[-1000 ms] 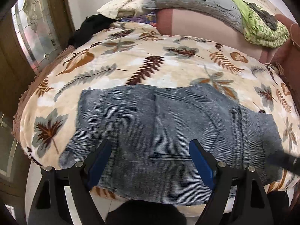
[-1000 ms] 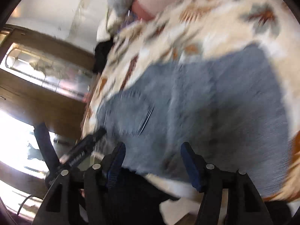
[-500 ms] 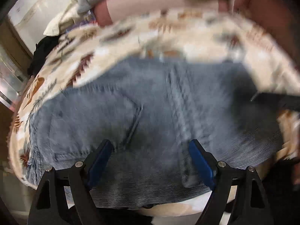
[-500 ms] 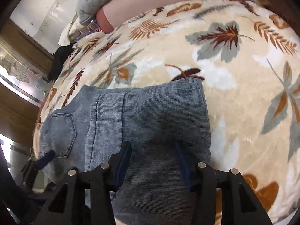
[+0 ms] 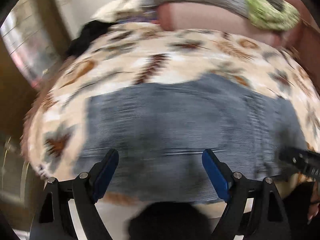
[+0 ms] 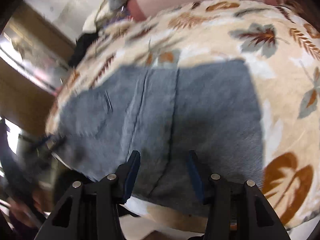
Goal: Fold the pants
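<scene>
While pants [image 5: 180,124] lie folded on bedspread [image 5: 180,66], left hand-held gripper [image 5: 160,172] wide, right hand-held gripper [image 6: 163,168] narrower, both empty above near edge.

Left tongs [image 5: 160,172] and right tongs [image 6: 163,170], black arms, blue pads, silver screws, seemingly matte.

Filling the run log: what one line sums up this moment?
stage: fold pending | blue-grey denim pants: flat on leaf-print blanket | left gripper: open | right gripper: open

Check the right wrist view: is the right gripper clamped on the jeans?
No, the right gripper is open, its blue pads apart above the jeans lying flat on the leaf-print blanket.
</scene>
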Tool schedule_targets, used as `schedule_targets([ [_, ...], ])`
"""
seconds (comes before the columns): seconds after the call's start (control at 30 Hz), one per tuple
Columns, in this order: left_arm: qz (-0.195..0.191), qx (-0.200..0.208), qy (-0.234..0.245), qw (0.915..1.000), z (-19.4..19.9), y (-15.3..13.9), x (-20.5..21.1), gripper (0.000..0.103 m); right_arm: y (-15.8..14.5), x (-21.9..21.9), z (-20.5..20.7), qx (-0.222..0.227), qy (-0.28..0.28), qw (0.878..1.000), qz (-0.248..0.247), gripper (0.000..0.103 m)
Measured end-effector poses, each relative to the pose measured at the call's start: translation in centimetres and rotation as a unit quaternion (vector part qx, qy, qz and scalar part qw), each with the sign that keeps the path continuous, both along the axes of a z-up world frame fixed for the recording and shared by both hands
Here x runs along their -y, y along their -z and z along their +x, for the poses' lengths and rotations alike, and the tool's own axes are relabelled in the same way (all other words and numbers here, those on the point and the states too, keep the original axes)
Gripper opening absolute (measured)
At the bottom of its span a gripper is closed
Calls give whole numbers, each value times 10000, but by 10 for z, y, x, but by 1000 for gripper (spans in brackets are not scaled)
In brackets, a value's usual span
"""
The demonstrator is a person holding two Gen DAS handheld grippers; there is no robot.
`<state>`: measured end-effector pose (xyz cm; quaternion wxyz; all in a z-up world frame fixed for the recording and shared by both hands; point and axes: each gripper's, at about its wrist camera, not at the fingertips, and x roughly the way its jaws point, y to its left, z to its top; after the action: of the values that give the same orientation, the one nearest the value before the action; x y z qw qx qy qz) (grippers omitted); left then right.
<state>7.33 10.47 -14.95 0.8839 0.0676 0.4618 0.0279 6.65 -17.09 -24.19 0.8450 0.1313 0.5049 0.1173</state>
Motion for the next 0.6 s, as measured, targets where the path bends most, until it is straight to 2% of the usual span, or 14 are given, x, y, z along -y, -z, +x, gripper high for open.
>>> schedule_targets([
  [0.07,165,68,-362,9992,-6,1,-30,86,-5,-12,-2,80,-97,9995,-295,54],
  [0.17,321,46,-820,9961,-16,7,-69,86,-18,-24,-10,430,-170,9987,-236,54],
  [0.23,326,-12,-1043,9940,-21,15,-89,86,-20,-36,-16,683,-245,9950,-691,55],
  [0.27,324,-44,-1121,9932,-25,18,-96,86,-15,-41,-15,627,-335,9940,-837,57],
  [0.33,260,-178,-1224,9920,-27,27,-108,86,1,-44,-12,380,-357,9944,-918,58],
  [0.43,30,-371,-1326,9905,-28,36,-117,86,-12,-40,-13,335,-271,9961,-770,58],
  [0.5,-73,-380,-1366,9899,-28,36,-124,86,-25,-35,-17,548,-230,9965,-587,58],
  [0.6,-294,-302,-1450,9885,-29,29,-137,86,-47,-38,-27,1044,-244,9913,-766,58],
])
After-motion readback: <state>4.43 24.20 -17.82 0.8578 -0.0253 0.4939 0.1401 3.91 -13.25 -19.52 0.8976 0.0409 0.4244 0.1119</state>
